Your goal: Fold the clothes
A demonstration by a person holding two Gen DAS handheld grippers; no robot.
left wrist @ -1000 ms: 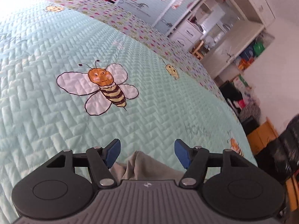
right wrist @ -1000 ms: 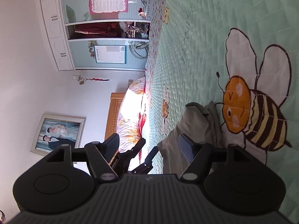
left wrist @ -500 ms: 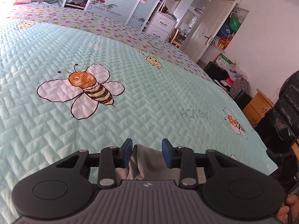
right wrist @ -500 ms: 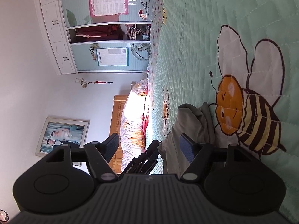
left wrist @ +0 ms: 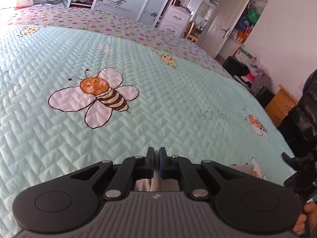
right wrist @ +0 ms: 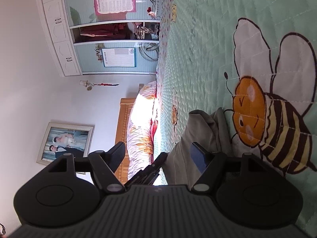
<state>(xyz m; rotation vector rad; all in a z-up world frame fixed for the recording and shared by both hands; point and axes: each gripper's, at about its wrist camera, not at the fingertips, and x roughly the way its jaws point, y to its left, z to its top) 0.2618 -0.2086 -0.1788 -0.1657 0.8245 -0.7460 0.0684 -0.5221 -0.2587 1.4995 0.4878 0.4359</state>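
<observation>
Left gripper (left wrist: pixel 156 163) has just closed on the cloth (right wrist: pixel 195 138); right gripper (right wrist: pixel 158 152) stays wide, cloth bunched against its bed-side pad

The left black hand-held gripper (left wrist: pixel 156 163) tilts downward, its blue-padded jaws having just closed until nearly touching, pinching a fold of grey-beige cloth (left wrist: pixel 153 183). The right black hand-held gripper (right wrist: pixel 158 152) points level, rolled onto its side, its jaws spread wide and pressing on nothing. The person's fingers (left wrist: pixel 308 208) curl at the left view's lower right edge.
</observation>
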